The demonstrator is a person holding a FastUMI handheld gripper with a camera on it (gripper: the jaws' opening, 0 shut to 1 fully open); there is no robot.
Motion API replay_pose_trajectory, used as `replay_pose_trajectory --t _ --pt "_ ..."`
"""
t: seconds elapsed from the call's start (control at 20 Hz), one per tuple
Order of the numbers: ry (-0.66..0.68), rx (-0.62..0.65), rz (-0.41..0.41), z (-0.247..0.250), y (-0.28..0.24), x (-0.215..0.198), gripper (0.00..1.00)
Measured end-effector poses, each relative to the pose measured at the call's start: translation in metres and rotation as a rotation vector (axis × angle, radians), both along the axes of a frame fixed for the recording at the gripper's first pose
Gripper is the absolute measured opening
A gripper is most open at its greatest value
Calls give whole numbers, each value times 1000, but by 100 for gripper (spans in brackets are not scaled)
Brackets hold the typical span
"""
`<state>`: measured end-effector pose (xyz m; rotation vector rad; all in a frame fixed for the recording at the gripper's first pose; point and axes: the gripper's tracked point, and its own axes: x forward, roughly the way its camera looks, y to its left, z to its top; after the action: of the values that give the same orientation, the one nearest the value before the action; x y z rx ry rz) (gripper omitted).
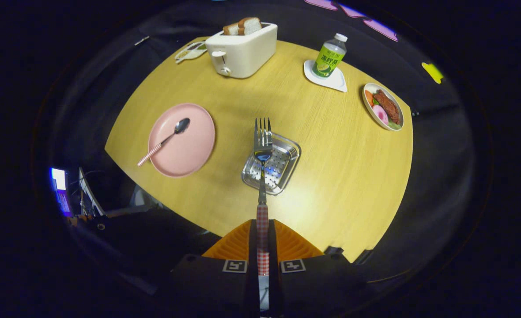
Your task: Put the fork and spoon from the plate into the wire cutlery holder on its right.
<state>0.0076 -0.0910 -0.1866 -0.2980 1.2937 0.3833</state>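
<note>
Fork (263,145) hangs pinched by its checked handle between the fingers (262,247), tines over the wire cutlery holder (282,170). Released crooked, it could catch the holder's rim and drop onto the bench (331,154). Spoon (168,139) waits on the plate (194,154) left of the holder.

At the bottom centre of the frame, your handheld two-finger gripper (262,223) has a matte black body carrying two square black-and-white markers; its ribbed, wedge-shaped fingers (232,247) press together on the fork (262,145) handle.
</note>
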Motion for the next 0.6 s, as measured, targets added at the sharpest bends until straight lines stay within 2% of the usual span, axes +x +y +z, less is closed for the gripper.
replay_pose_trajectory --t 0.2,0.4,0.6 --pt "152 -157 67 -21 -24 9 13" --pt "290 -262 127 -32 -26 15 13" --pt "386 -345 110 -39 -26 24 13"
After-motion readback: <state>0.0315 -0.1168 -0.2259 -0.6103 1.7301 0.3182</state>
